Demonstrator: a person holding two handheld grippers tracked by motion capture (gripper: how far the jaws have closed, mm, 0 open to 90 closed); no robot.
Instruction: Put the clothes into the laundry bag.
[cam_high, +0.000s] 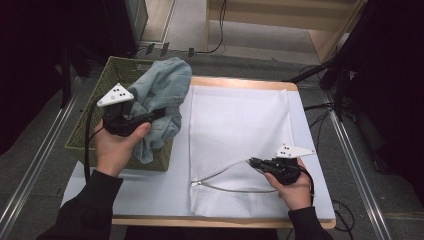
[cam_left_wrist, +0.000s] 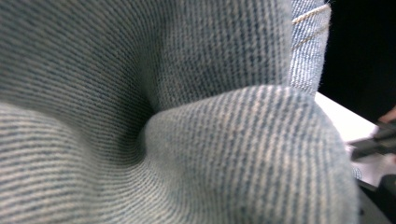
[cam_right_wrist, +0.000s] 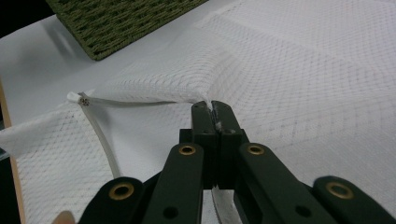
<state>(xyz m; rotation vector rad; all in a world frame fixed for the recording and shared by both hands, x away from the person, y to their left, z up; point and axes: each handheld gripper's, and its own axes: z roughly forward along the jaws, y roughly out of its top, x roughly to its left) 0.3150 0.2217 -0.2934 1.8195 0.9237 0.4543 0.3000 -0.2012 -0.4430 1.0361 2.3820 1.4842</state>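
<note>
A blue denim garment hangs bunched over a green woven basket at the table's left. My left gripper is shut on its folds, and the cloth presses right up against the left gripper view. A white mesh laundry bag lies flat on the table's right half, its zipper open near the front. My right gripper is shut on the upper edge of that opening and lifts the mesh a little; its jaws pinch the hem beside the zipper tape.
The table has a white cover with a wooden edge at front and back. The basket's corner sits just beyond the bag's opening. Cables, metal rails and a wooden shelf lie on the floor around the table.
</note>
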